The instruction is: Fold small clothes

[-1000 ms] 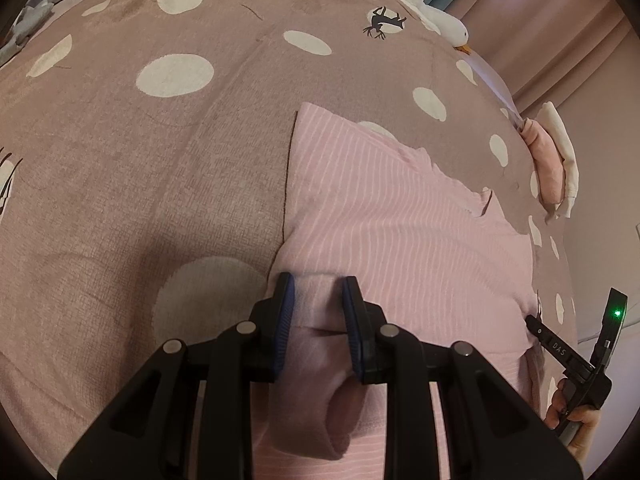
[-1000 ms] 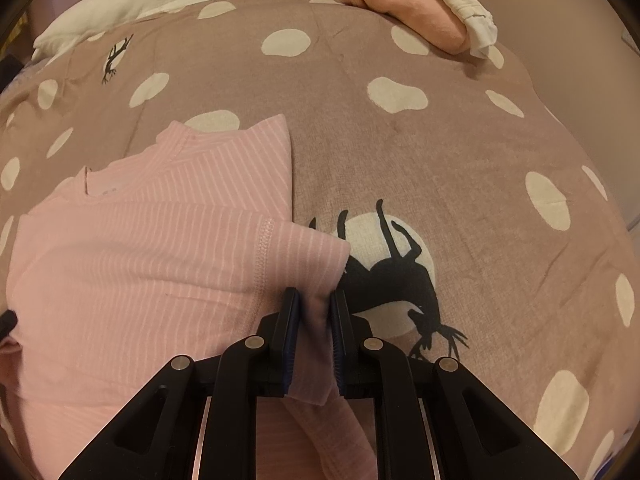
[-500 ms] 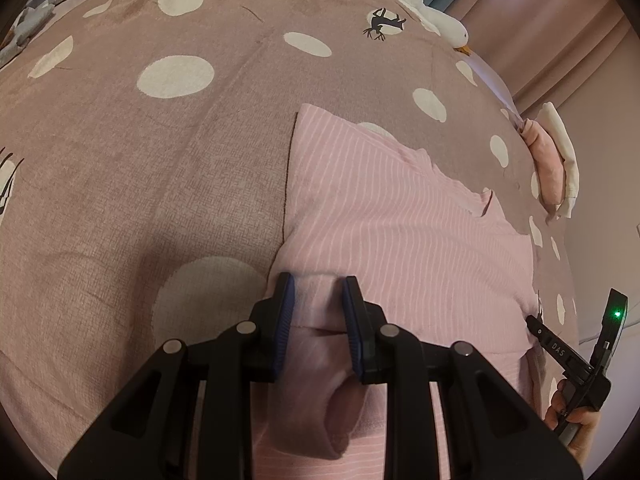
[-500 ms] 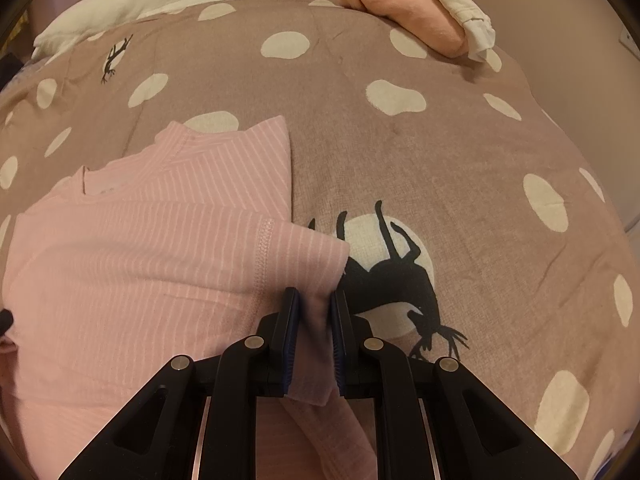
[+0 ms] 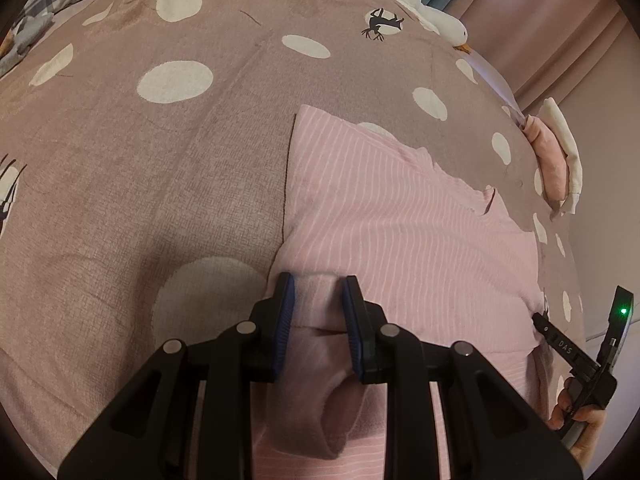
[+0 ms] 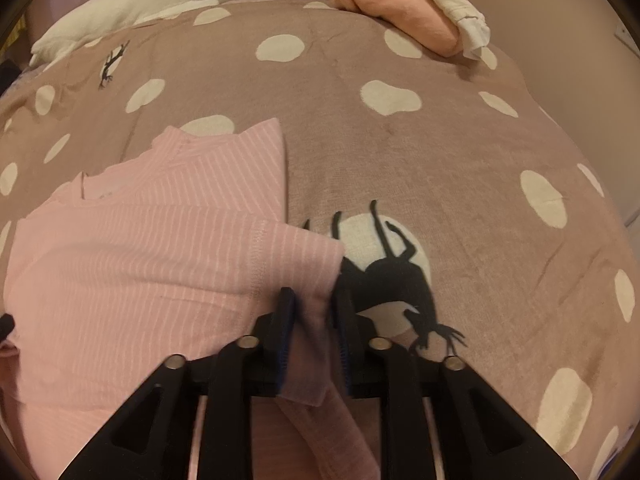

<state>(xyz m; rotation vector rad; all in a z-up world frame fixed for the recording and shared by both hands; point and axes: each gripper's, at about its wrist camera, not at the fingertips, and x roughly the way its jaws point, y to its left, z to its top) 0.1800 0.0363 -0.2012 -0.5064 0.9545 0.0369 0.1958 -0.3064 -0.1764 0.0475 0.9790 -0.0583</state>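
the pink striped shirt (image 5: pixel 400 232) lies spread on the bedspread (image 5: pixel 160 168), its lower part doubled up over the body, neckline toward the far side. both of my tools sit at the near fold, one at each corner.

my left gripper (image 5: pixel 318 320) has a bunch of the shirt between its blue pads (image 5: pixel 285 320). the cloth fills the gap and bulges out behind, so i read it as a pinch, though i cannot confirm how firm.

my right gripper (image 6: pixel 312 320) has just been opening. the sleeve corner (image 6: pixel 304 264) is between the jaws, but the gap looks wider than the cloth and the view is blurred there. i judge it slack, not gripping.

handling: light, thin knit, soft and limp. it will sag and crease wherever it is unsupported, and it is not fragile. it will likely drag on the napped bedspread rather than slide.

where to take hold: the doubled edge or the stitched hem (image 6: pixel 256 264), where layers give the pads something to bite. both corners together, or the fold skews.

at the far edge sit a goose toy (image 6: pixel 160 4) and a folded pile (image 6: pixel 400 4), well apart from the work.
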